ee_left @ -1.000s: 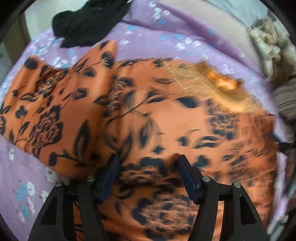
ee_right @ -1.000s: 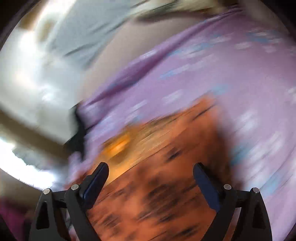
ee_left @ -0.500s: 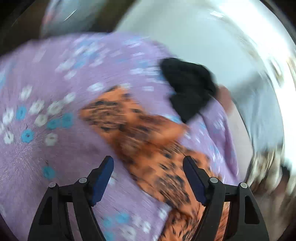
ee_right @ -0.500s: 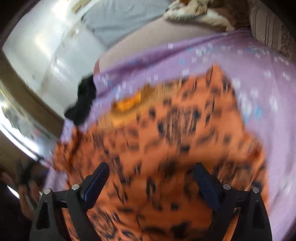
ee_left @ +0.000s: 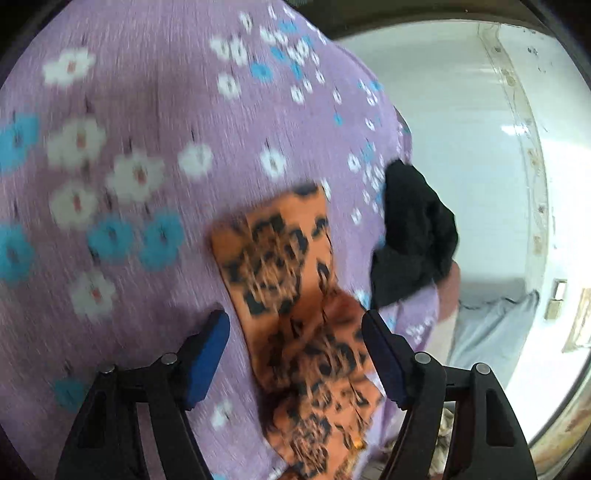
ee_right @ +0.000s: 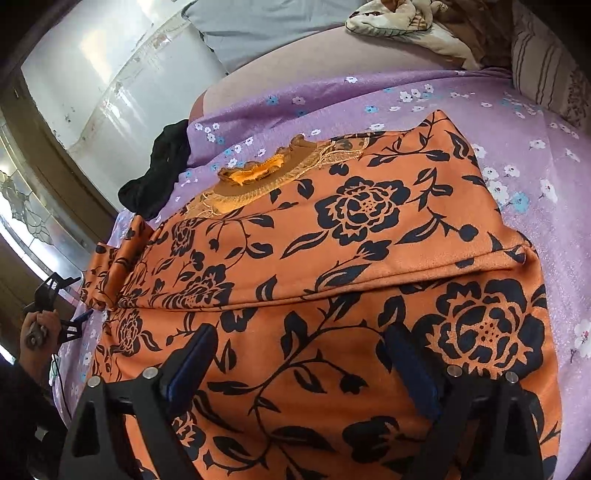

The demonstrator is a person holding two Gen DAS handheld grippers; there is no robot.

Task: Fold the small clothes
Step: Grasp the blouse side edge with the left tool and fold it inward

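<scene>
An orange garment with black flowers [ee_right: 332, 258] lies spread on the purple flowered bedsheet [ee_right: 517, 155], its upper part folded down over the lower part. Its gold embroidered neckline [ee_right: 266, 173] faces the far side. My right gripper [ee_right: 299, 354] is open and empty, just above the garment's near part. In the left wrist view, one sleeve of the garment [ee_left: 280, 258] stretches across the sheet [ee_left: 147, 129]. My left gripper [ee_left: 295, 332] is open and empty, with the sleeve between its fingers. The left gripper also shows in the right wrist view [ee_right: 55, 310], at the garment's left end.
A black piece of clothing [ee_right: 159, 173] lies at the bed's far left edge, also seen in the left wrist view [ee_left: 413, 240]. A crumpled patterned blanket [ee_right: 406, 22] and a striped pillow [ee_right: 546, 62] lie at the back right. White wall and floor lie beyond the bed.
My left gripper has swung left off the garment's body to the sleeve at its end. My right gripper has pulled back and now looks over the whole garment.
</scene>
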